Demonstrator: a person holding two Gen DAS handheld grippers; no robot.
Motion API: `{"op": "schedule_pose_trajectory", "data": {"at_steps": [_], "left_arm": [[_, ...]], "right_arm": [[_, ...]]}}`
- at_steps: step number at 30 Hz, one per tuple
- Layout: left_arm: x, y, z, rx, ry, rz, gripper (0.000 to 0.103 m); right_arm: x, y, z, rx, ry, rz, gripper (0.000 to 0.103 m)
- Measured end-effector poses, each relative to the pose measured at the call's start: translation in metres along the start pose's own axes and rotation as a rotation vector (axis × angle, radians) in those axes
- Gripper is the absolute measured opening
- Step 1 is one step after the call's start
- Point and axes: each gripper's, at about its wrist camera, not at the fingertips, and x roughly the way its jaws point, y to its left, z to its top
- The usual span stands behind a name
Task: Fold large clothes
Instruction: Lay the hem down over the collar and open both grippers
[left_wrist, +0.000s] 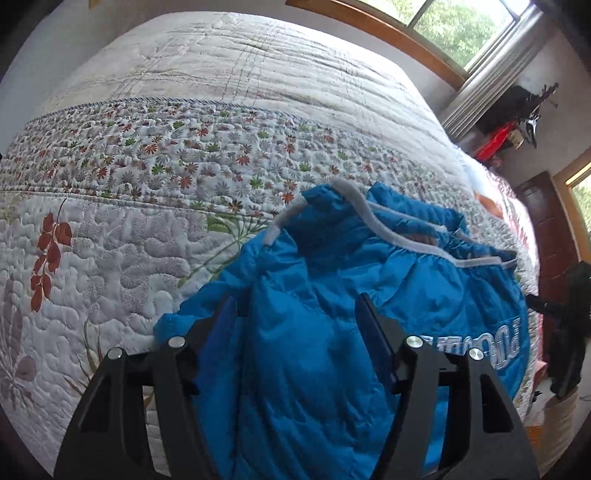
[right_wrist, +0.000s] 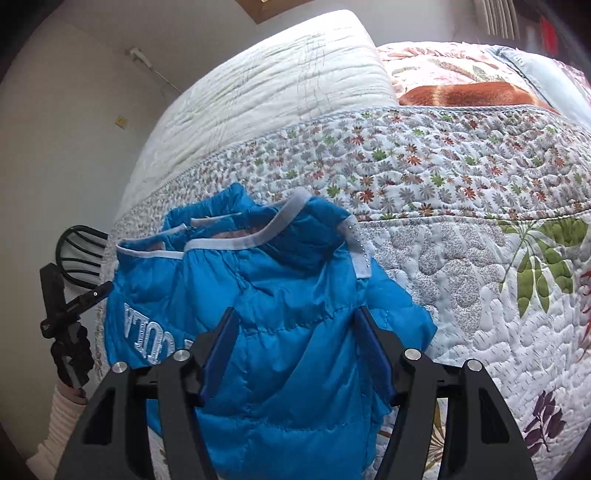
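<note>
The jacket (left_wrist: 325, 295) lies on the quilt (left_wrist: 147, 192), seemingly near its edge.

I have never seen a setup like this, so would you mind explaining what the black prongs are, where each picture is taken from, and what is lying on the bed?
A person holds a two-fingered gripper in each hand, each carrying a wide-angle camera that looks forward along its fingers. One picture comes from the left gripper, the other from the right gripper; the black prongs are their fingers. A blue padded jacket with pale trim lies on a flowered quilt covering the bed. Both grippers stand open over the jacket, with fabric between the fingers but not pinched, so nothing is held.
</note>
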Motion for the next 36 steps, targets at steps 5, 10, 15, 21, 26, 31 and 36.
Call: {"op": "schedule_pose_trajectory", "data": {"at_steps": [5, 10, 15, 21, 26, 31, 36], "left_arm": [[0.012, -0.026, -0.007, 0.101, -0.028, 0.123, 0.046], [-0.005, -0.031, -0.008, 0.096, -0.118, 0.148, 0.013], [-0.034, -0.034, 0.001, 0.049, -0.242, 0.120, 0.012], [-0.005, -0.025, 0.018, -0.004, -0.210, 0.180, 0.012], [0.038, -0.002, 0.012, -0.038, -0.130, 0.206, 0.017], [0.046, -0.004, 0.013, -0.013, -0.104, 0.244, 0.023], [0.010, 0.014, 0.015, -0.114, -0.113, 0.162, 0.031]], "right_arm": [[0.007, 0.009, -0.005, -0.055, -0.019, -0.099, 0.028], [-0.014, 0.005, -0.003, -0.047, -0.065, -0.087, 0.007], [-0.047, -0.002, 0.012, -0.004, -0.136, 0.001, 0.005], [-0.010, -0.015, 0.028, 0.057, -0.078, -0.068, 0.005], [0.030, -0.035, 0.022, 0.135, -0.005, -0.048, 0.006], [0.037, -0.037, 0.020, 0.154, 0.004, -0.057, 0.006], [-0.007, -0.018, 0.013, 0.097, -0.070, -0.155, 0.017]]}}
